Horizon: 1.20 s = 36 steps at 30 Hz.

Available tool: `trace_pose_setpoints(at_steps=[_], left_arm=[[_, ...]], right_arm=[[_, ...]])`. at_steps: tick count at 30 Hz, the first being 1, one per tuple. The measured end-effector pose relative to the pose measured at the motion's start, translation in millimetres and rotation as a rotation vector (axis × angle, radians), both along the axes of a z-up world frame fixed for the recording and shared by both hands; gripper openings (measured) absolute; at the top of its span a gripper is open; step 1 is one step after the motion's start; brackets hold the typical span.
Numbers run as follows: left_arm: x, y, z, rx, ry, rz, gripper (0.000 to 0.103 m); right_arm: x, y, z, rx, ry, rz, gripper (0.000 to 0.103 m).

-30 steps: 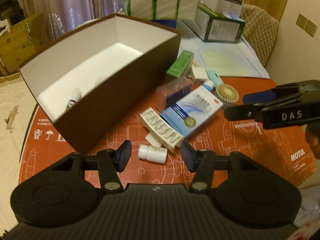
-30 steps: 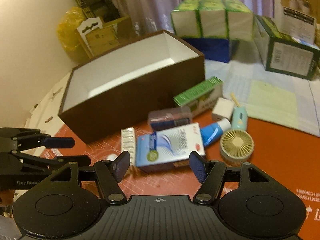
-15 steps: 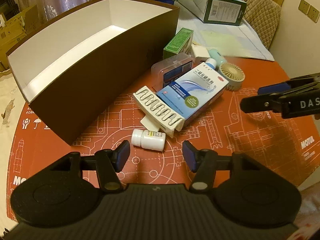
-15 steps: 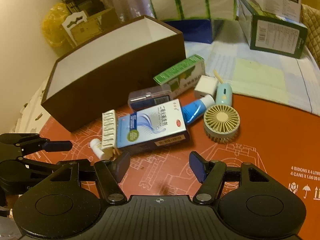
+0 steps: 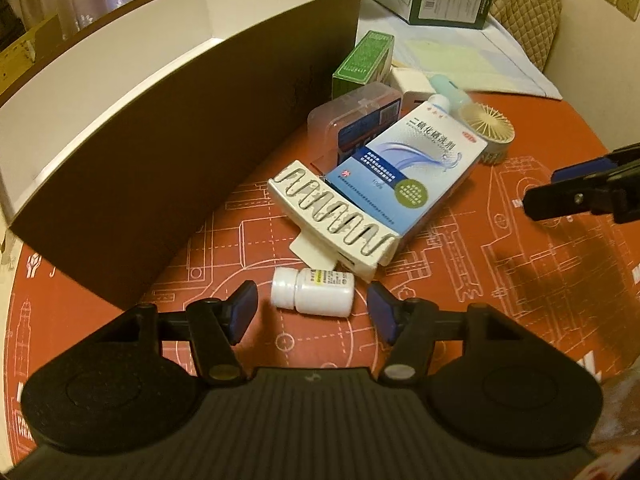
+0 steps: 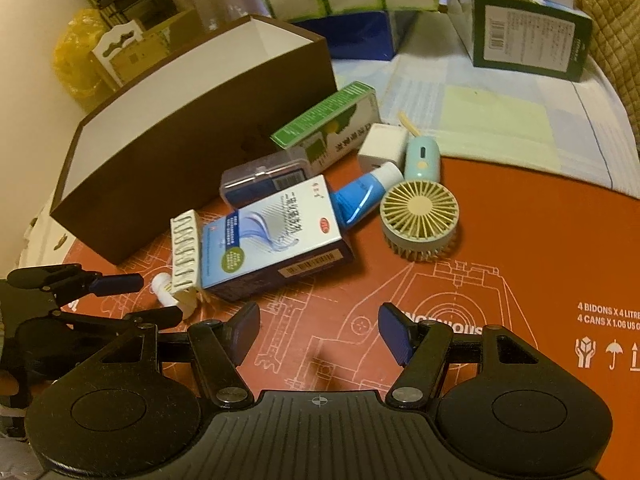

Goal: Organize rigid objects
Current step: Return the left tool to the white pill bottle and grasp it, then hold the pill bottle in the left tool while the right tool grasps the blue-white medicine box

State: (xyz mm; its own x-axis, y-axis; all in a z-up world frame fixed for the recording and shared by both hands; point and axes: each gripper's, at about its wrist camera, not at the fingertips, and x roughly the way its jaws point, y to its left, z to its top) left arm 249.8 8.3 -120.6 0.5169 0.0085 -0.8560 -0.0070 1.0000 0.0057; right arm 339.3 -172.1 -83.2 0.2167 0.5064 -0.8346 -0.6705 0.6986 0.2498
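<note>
Storage box [image 5: 168,152] was dark brown outside, white inside. Mat [image 5: 520,280] under it all – orange-red w/ white blueprint-style line drawings & white lettering. Pill bottle [image 5: 314,292] white, small yellow-green label patch. Medicine carton [image 5: 408,172] white-to-blue w/ a swirl, olive-green dot, red mark. Blister tray [image 5: 332,212] cream. Slim carton [image 6: 328,128] green & white. Tube [image 6: 360,196] blue, white cap. Fan [image 6: 420,212] pale yellow grille – teal handle [image 6: 422,158]. Cube [image 6: 382,146] white. Clear case [image 6: 260,184] showed blue inside. Left gripper [image 5: 312,308] & right gripper [image 6: 318,332] black w/ blue pads.
</note>
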Motion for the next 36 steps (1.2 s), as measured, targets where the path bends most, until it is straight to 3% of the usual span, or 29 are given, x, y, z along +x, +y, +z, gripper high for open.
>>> trace_pose_setpoints(at_steps=[6, 8, 12, 22, 26, 36], left_arm=[[6.7, 1.7, -9.1, 0.004, -0.005, -0.026, 0.054], [6.2, 2.5, -10.0, -0.003, -0.011, -0.04, 0.043], [0.4, 7.0, -9.3, 0.005, -0.03, -0.037, 0.042], [-17.4, 34.4, -5.1, 0.043, -0.031, 0.129, 0.042], [-26.4, 47.0, -3.5, 0.053, -0.031, 0.206, 0.042], [-39.7, 56.3, -5.1, 0.056, -0.015, 0.281, 0.042]], right_arm=[[3.0, 0.0, -1.1, -0.004, 0.006, -0.018, 0.063], [3.9, 1.0, -1.0, -0.002, 0.004, -0.018, 0.063], [6.9, 5.3, 0.1, 0.007, -0.007, -0.014, 0.063], [36.0, 36.1, 2.5, 0.07, -0.071, 0.026, 0.061], [54.9, 57.1, -1.0, 0.072, -0.085, 0.058, 0.04], [83.9, 78.3, -22.1, 0.057, -0.023, 0.079, 0.032]])
